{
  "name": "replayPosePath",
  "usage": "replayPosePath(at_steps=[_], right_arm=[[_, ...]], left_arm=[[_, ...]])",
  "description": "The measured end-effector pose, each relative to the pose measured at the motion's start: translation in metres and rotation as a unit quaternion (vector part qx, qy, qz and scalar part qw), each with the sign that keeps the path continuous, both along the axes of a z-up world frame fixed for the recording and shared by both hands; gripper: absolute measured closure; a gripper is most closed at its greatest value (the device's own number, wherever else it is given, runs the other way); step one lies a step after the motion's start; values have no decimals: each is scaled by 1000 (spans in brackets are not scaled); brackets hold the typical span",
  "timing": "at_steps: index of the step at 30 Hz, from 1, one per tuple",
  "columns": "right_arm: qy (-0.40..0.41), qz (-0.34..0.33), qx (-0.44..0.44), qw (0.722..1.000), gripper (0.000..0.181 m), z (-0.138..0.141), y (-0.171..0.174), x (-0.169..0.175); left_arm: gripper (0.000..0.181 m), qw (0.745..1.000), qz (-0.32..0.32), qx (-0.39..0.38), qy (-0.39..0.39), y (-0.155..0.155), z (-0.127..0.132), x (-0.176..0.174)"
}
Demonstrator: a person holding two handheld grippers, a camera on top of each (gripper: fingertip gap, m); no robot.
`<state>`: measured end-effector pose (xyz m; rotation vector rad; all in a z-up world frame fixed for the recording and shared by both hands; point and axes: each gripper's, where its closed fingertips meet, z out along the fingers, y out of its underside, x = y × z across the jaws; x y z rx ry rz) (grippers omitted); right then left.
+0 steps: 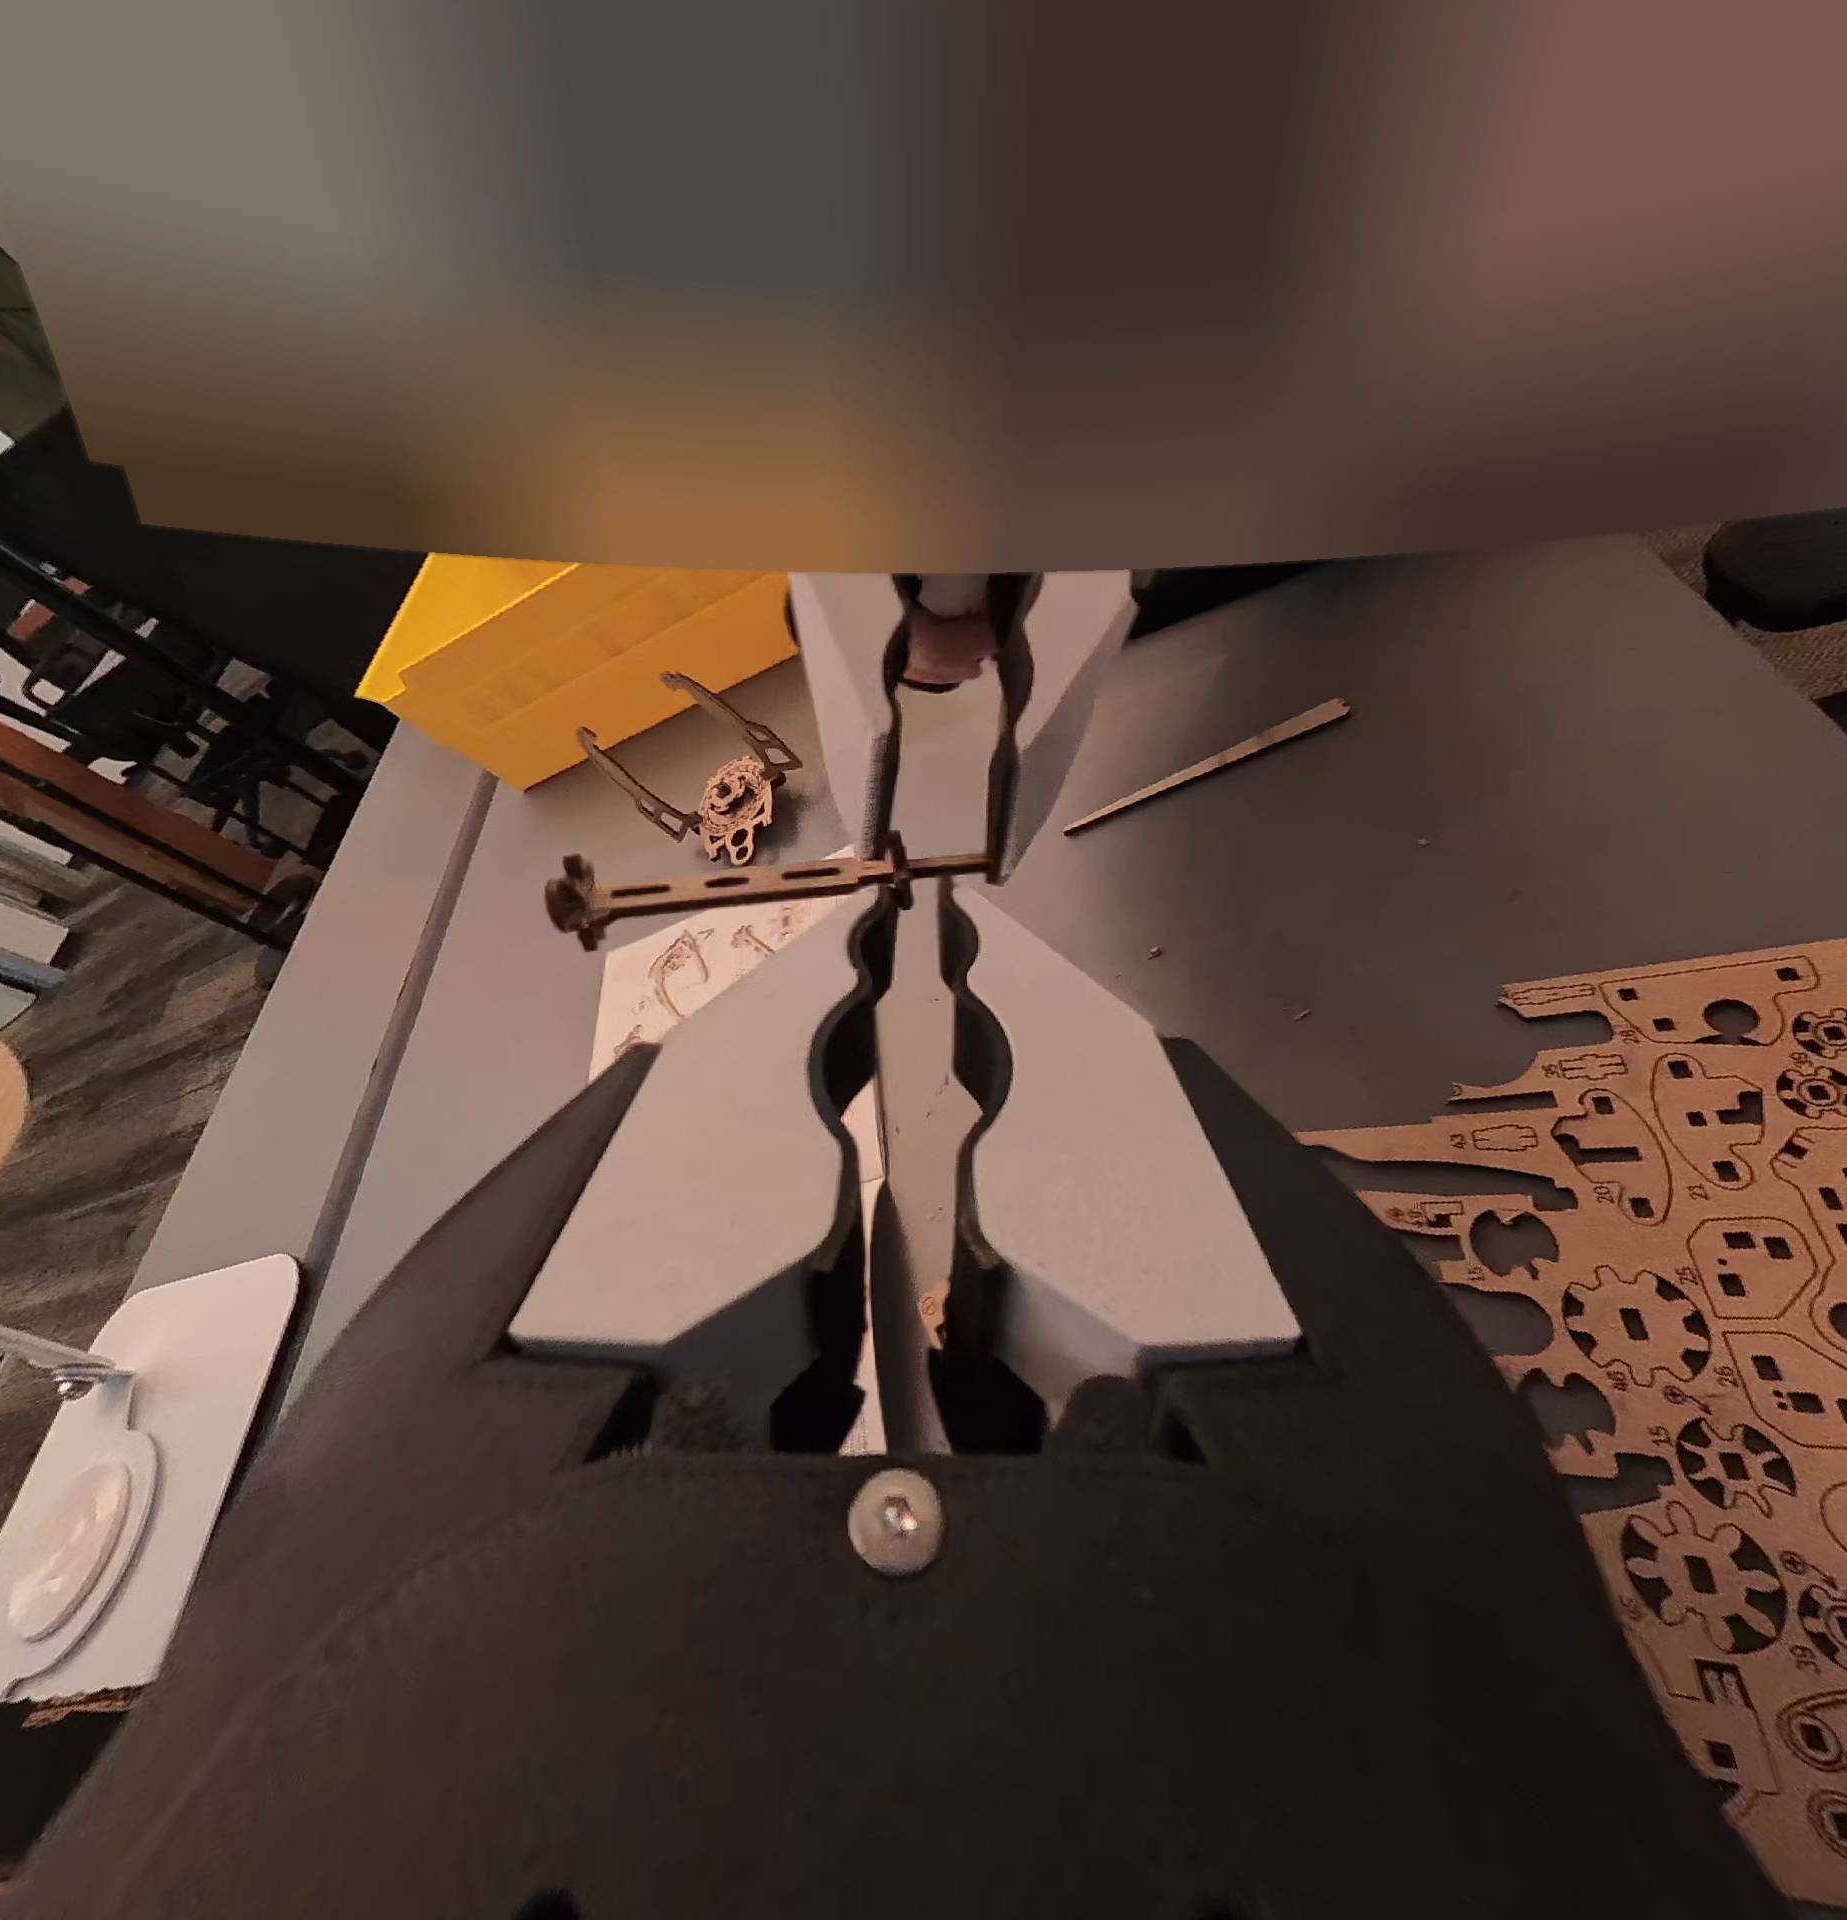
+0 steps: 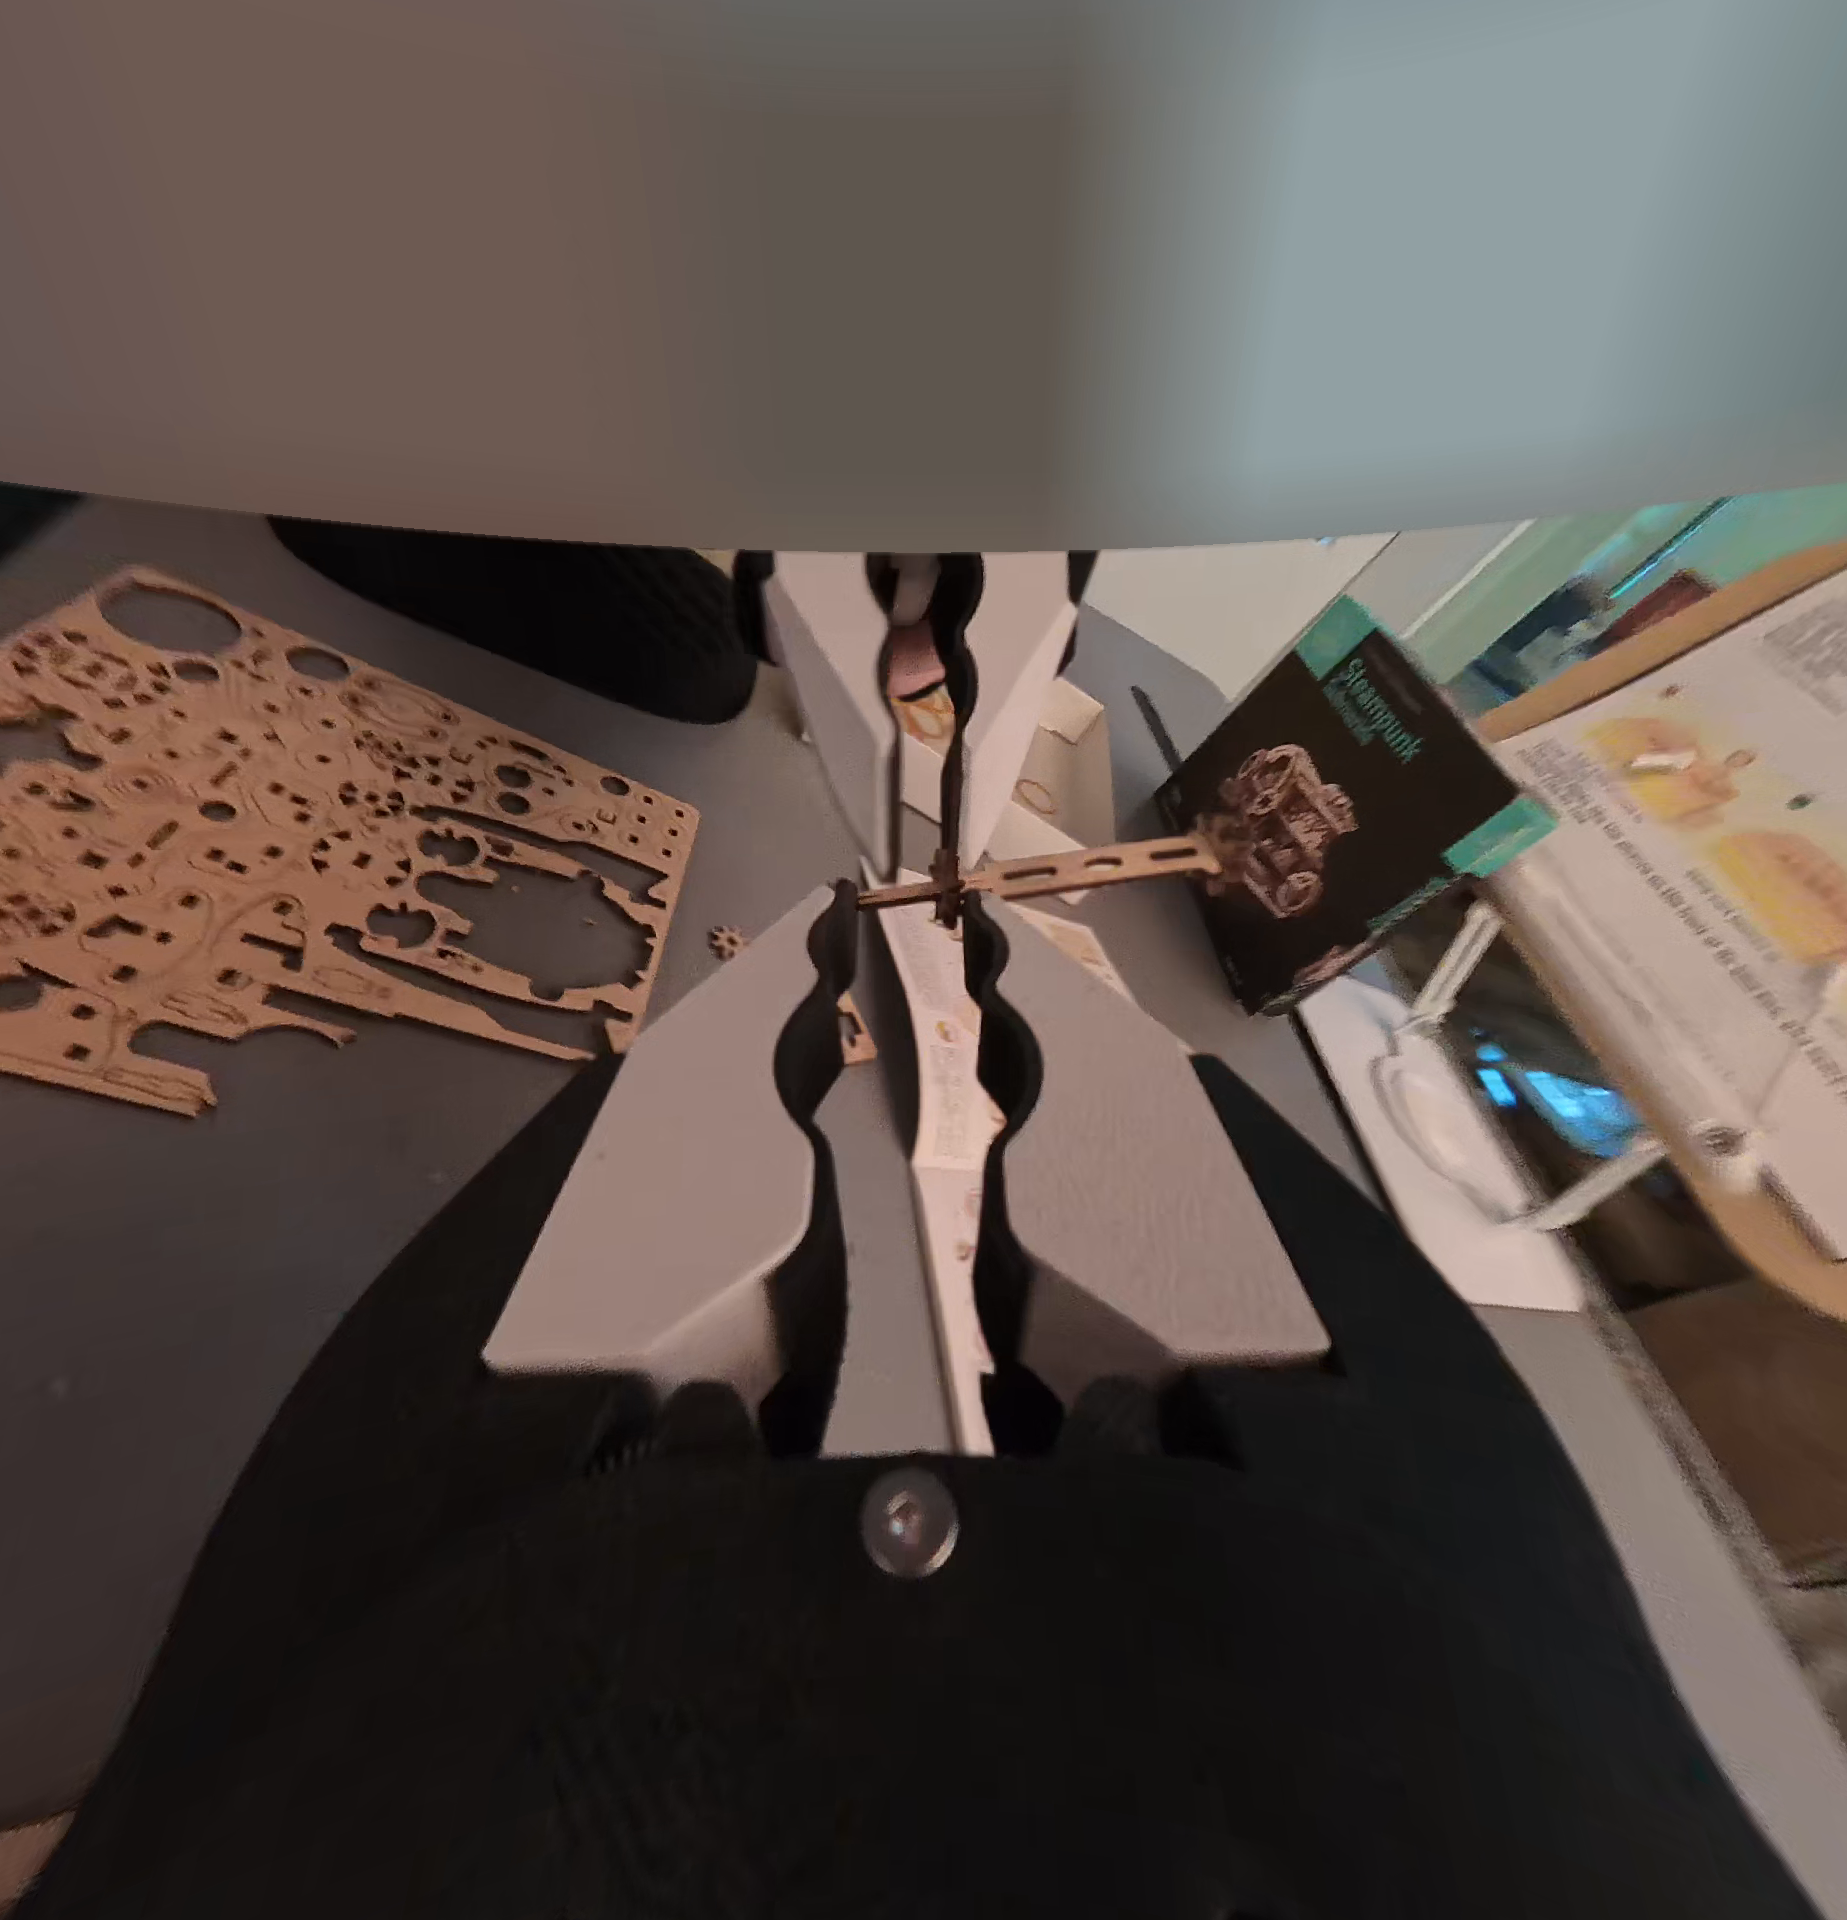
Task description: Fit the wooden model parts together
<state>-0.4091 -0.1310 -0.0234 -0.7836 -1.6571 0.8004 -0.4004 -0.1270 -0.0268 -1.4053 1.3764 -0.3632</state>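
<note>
So both grippers meet nose to nose over the grey table (image 1: 1470, 727), right in the middle of each frame. The slotted wooden strip (image 1: 732, 885) lies crosswise between them, its long axis running left-right in both views, square to the fingers. In the left wrist view the left gripper (image 1: 911, 902) has its tips drawn close around a small cross-shaped collar (image 1: 901, 878) sitting on the strip; I'd say it's clamped there, though the contact is tiny and hard to be sure of. The right gripper (image 1: 940, 871) comes in from the top of that frame, its tips set further apart, bracketing the strip's short stub end.

From the right wrist view, the right gripper (image 2: 908, 894) looks pinched along that stub, the strip (image 2: 1085, 868) pointing off to frame right toward a toothed piece (image 2: 1225, 831) on its far end.

My guess: the next push goes along the strip's length, so both need to stay square. The cut-out sheet (image 2: 275, 831) sits at left, untouched.
</note>
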Motion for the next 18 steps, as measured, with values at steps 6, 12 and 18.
replayPosePath(at_steps=[6, 12, 18], right_arm=[[-1, -19, 86, 996, 163, -7, -1, -2], [-25, -18, 22, 999, 161, -11, 2, -5], [-46, -43, 22, 998, 161, -15, 7, -8]], left_arm=[[181, 994, 4, 92, 65, 3, -7, -3], [181, 980, 16, 154, 124, 9, -13, -9], [181, 972, 33, 179, 147, 14, -15, -11]])
